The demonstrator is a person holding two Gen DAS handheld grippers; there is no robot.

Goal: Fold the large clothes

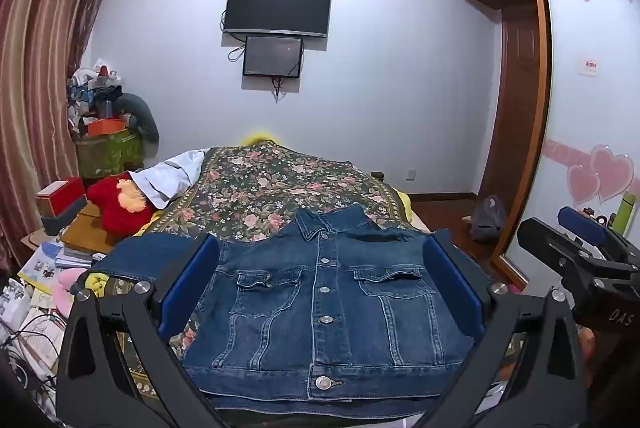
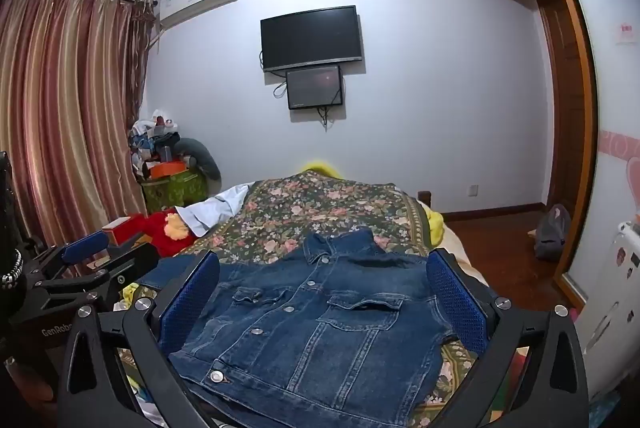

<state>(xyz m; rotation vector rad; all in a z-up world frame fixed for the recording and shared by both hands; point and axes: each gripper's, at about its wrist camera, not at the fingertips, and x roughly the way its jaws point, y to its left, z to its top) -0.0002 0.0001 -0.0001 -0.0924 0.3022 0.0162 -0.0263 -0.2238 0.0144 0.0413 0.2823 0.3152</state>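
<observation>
Denim jacket (image 1: 324, 308) flat on bed (image 1: 256, 187), both grippers wide, holding nothing.

Jacket buttoned, front up, collar toward far end, lying at the bed's near edge on floral cover. Left gripper (image 1: 320, 284) and right gripper (image 2: 324, 300) hover above it, blue pads apart. Readable writing: "DAS" on right gripper body in left view; "GenRob…", cut off, on left gripper body in right view.

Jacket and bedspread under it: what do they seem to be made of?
The jacket looks like mid-blue denim, matte and faded along its stitched seams, with shiny metal snap buttons. The bedspread seems a woven or printed cloth, dark with pink roses; its fibre cannot be told.
</observation>
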